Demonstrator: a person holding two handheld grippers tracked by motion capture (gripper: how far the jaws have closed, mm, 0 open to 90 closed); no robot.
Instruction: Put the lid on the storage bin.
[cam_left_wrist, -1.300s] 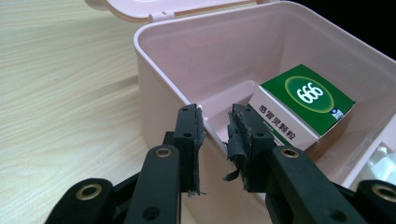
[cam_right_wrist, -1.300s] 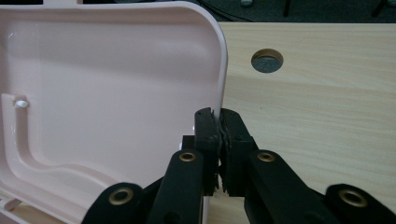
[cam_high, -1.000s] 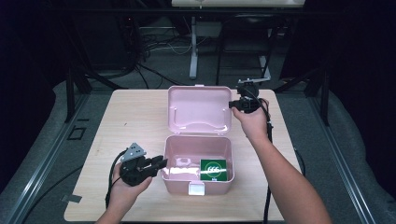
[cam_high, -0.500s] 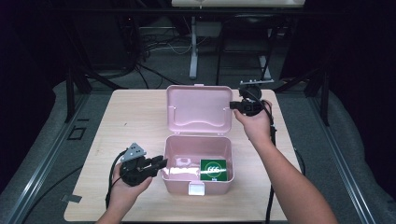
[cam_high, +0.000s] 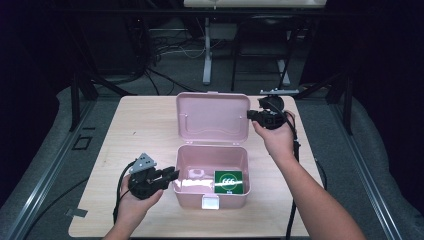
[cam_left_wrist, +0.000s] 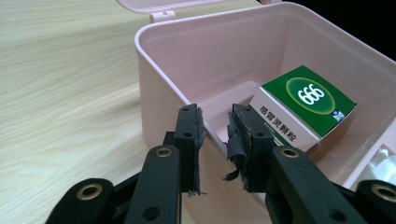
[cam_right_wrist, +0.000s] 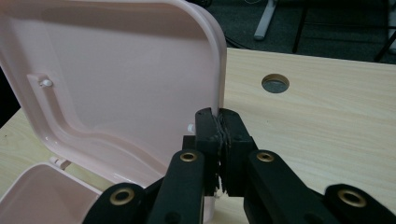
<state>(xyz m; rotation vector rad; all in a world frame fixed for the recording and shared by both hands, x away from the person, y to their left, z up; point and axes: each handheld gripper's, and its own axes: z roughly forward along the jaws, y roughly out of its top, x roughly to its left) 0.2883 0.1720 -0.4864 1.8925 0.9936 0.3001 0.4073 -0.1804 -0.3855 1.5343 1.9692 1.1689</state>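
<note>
Both claws clamped on the open pink box

Nearest me, my left claw (cam_left_wrist: 215, 135) pinches the left wall of the box (cam_high: 186, 186), which sits on the wooden surface (cam_high: 140, 125) with a green carton (cam_left_wrist: 303, 107) inside. Farther back, my right claw (cam_right_wrist: 220, 135) is pressed together on the right edge of the upright lid (cam_high: 212, 116).

The box (cam_high: 211, 170) and its lid (cam_high: 212, 117) are smooth, glossy pink plastic. The carton (cam_left_wrist: 303, 105) inside looks like printed card. The surface (cam_high: 145, 125) is pale matt wood grain. The left tool (cam_left_wrist: 215, 135) has rough, frayed black pads.
</note>
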